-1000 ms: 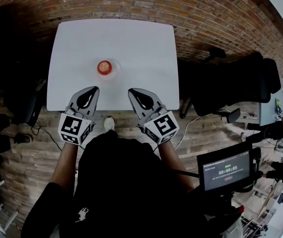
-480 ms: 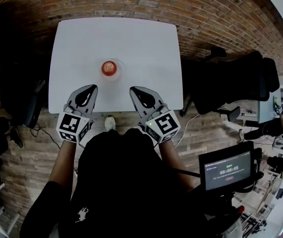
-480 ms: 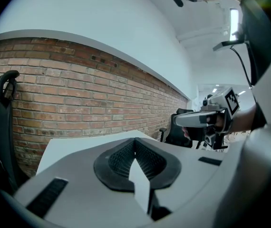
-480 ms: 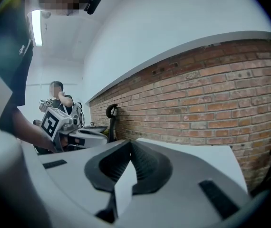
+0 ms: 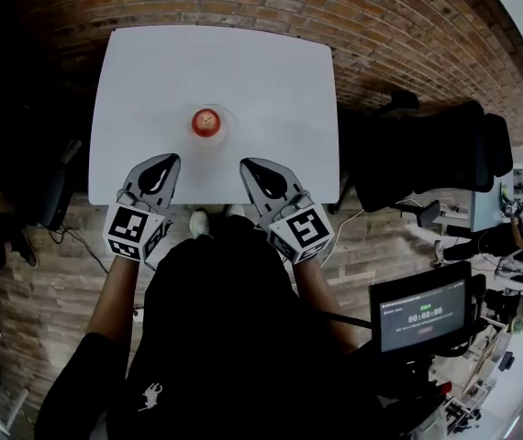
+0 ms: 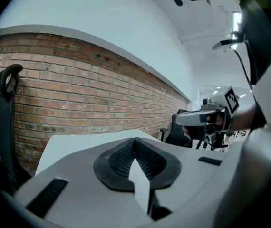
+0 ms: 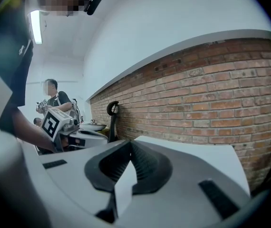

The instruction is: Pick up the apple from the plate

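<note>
Timer "00:00:06" on the monitor (image 5: pixel 420 314)

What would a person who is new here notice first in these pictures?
A red apple on a small plate sits alone near the middle of the white table. Closer to the person, the left tongs and the right tongs hover over the table's near edge, both shut and empty, pointing toward the plate.
</note>
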{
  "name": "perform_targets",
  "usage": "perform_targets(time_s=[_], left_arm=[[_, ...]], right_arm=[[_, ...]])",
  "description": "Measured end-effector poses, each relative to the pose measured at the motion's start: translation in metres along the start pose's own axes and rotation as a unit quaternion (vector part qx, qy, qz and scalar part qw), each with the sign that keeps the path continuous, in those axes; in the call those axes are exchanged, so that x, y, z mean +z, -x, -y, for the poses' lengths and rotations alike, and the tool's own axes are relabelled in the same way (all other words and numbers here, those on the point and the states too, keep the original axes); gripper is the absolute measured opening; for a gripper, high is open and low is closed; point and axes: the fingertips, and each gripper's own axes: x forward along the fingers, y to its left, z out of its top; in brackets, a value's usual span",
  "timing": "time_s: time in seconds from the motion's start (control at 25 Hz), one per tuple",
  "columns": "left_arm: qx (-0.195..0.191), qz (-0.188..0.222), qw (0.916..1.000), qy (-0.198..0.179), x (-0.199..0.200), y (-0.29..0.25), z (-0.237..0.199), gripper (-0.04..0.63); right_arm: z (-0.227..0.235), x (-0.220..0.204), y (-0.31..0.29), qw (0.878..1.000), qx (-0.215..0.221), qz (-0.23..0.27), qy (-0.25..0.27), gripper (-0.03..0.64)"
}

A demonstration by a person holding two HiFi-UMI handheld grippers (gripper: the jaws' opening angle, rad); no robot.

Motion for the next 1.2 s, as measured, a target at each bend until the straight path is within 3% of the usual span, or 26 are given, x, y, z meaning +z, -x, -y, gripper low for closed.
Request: perform_targets(time_s=[0.36, 0.56, 1.2], left_arm=[[0.019, -0.001, 0.9998, -0.009, 0.003, 0.011, -0.004, 0.006], [0.027, -0.014, 0.9992, -0.026, 0.013, -0.036, -0.001, 0.006], [0.076, -0.019, 0.9969, -0.01, 0.011, -0.053, -0.008, 0.006]], right_arm=[[-0.011, 0.006, -0.009, 1.0, 0.022, 0.002, 0.006, 0.003], [0.036, 0.009, -0.021, 0.999, 0.038, 0.001, -0.002, 0.003], [0.051, 0.006, -0.039, 0.995, 0.101, -0.024, 0.007, 0.003]])
